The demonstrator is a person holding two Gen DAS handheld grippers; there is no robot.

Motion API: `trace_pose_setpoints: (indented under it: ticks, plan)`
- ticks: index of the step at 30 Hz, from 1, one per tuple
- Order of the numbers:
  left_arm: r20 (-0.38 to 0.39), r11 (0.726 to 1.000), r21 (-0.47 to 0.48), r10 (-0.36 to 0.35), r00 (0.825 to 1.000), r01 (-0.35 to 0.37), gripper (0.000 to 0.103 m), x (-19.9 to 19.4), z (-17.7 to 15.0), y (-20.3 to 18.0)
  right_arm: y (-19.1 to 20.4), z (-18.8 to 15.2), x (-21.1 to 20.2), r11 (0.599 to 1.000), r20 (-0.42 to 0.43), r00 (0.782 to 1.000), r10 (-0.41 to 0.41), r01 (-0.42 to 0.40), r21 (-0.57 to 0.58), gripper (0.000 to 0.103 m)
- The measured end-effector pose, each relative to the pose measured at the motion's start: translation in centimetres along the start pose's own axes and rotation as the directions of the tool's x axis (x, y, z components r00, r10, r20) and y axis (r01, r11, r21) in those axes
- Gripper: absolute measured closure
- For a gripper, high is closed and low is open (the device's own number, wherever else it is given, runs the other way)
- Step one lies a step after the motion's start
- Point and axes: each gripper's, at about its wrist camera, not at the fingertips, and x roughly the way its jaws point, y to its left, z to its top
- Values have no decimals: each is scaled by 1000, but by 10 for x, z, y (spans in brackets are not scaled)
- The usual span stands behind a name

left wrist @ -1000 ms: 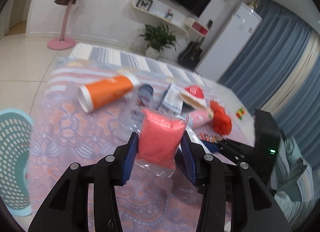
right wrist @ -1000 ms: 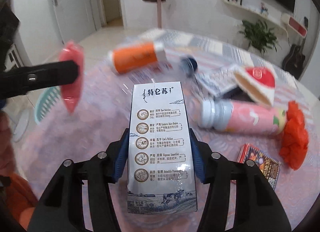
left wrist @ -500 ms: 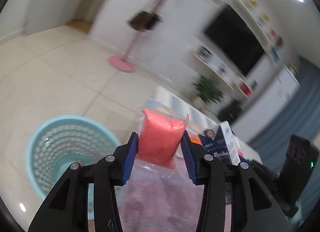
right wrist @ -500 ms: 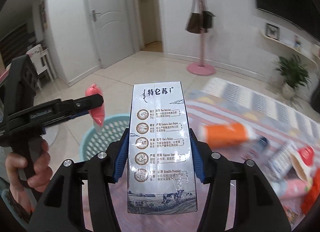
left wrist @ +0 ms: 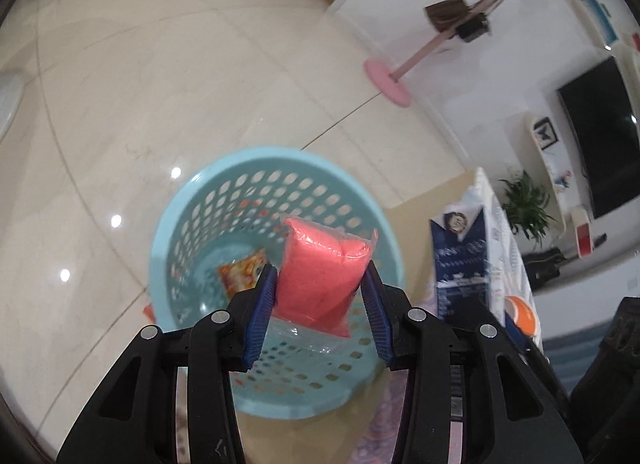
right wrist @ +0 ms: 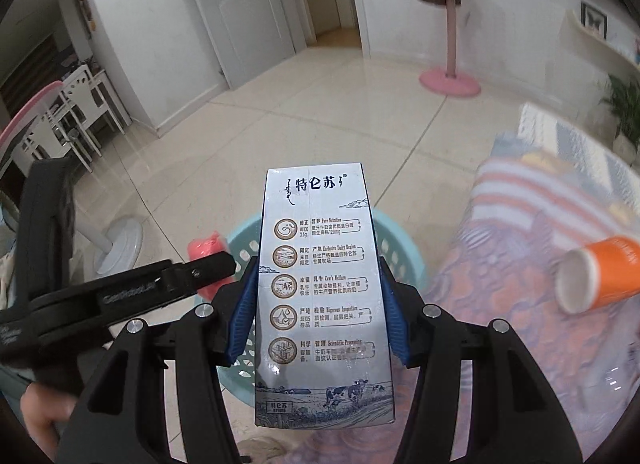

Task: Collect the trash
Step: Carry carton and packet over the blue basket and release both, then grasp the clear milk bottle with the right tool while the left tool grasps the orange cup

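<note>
Clamped on a pink pouch, the left gripper hangs above the blue basket, ready to drop it; beside it, the right gripper clamps a milk carton.

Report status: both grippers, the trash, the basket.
Left gripper shut on pink packet, above teal basket. Right gripper shut on milk carton, at basket too. Wrapper already inside. Nothing blocking.

The milk carton hides much of the blue basket behind it. The orange cup is blurred and cut off by the picture's edge. A wrapper inside the basket is too blurred to identify.
</note>
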Motion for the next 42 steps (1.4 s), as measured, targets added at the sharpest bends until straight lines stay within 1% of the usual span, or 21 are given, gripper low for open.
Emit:
trace_pose_setpoints:
  ticks: [3,7,9,10,12,14,21,26,30,33,36,37,38,39,41,42]
  plan:
    - [-21,1000,-5,29,999,-29,61,6,1,5,1,-7,19,1000,-41,999,-10,10,13,51]
    - [-57,998,-9,63,996,-64,61,13,-3,11,-5,-16,34,999,-80,997,-12,16,39,50]
    - [-60,998,-11,63,996,-64,54,14,-4,12,-10,-20,37,998,-94,996,-4,10,59,49]
    - [-54,998,-12,66,996,-67,52,13,-4,12,-12,-21,37,998,-95,995,1,6,67,47]
    - [-43,998,-10,68,997,-68,49,12,-4,12,-17,-21,35,996,-85,996,5,3,87,41]
    - [-30,998,-10,67,997,-68,47,9,-4,11,-22,-20,31,995,-74,997,8,-1,98,39]
    - [-10,1000,-19,20,1000,-20,45,4,-2,8,-33,-24,22,993,-52,998,17,-11,117,39]
    - [30,999,32,-25,999,24,45,-6,-2,-5,-34,-28,8,993,-41,999,26,-22,114,39]
    - [74,993,103,-69,995,61,45,-16,-5,-24,-41,-30,-24,994,12,1000,13,-14,106,39]
    - [94,980,182,-101,990,82,45,-20,-12,-45,-55,-31,-64,995,80,997,-20,12,102,39]
    - [99,955,271,-151,983,119,45,-22,-24,-72,-70,-35,-97,993,133,989,-69,54,109,39]
    - [95,941,306,-182,979,145,44,-22,-30,-84,-78,-38,-110,990,152,984,-96,79,116,39]
    - [87,929,333,-201,976,162,39,-22,-35,-95,-86,-41,-122,986,167,977,-129,109,125,39]
    - [77,916,360,-220,972,179,37,-21,-40,-106,-95,-44,-133,980,178,970,-165,141,137,39]
    - [38,874,429,-270,962,229,36,-17,-53,-133,-111,-50,-147,969,187,959,-215,186,161,39]
    - [7,844,476,-283,959,246,36,-13,-60,-151,-120,-54,-154,962,189,951,-243,211,176,39]
